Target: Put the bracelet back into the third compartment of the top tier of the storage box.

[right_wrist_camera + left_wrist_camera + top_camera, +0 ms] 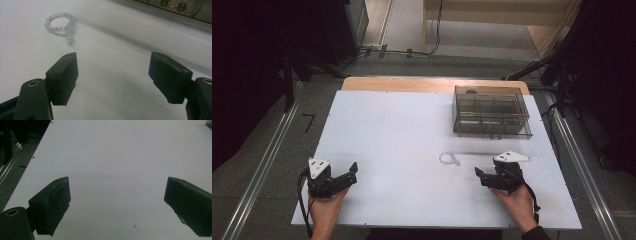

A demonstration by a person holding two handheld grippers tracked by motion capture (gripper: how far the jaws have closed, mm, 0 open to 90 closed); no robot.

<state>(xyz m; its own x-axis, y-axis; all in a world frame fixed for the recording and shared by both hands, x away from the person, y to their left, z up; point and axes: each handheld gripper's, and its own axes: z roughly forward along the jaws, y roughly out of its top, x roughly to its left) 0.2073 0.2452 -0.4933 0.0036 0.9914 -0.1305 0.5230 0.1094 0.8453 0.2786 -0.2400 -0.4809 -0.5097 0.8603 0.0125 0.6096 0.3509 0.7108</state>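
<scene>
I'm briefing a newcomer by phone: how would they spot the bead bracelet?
On the white table, look below the smoky clear plastic drawer box. The small loop of pale translucent beads lies just ahead of the right claw, the one loose item on the board.

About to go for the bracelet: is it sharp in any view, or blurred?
Right gripper view: bead bracelet soft, its tail smeared, but beads distinguishable. High view: bracelet a faint, pale loop against the white table, low contrast.

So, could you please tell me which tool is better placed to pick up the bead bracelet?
Right: the right tool sits open near the bead bracelet; the left tool is farther off.
</scene>
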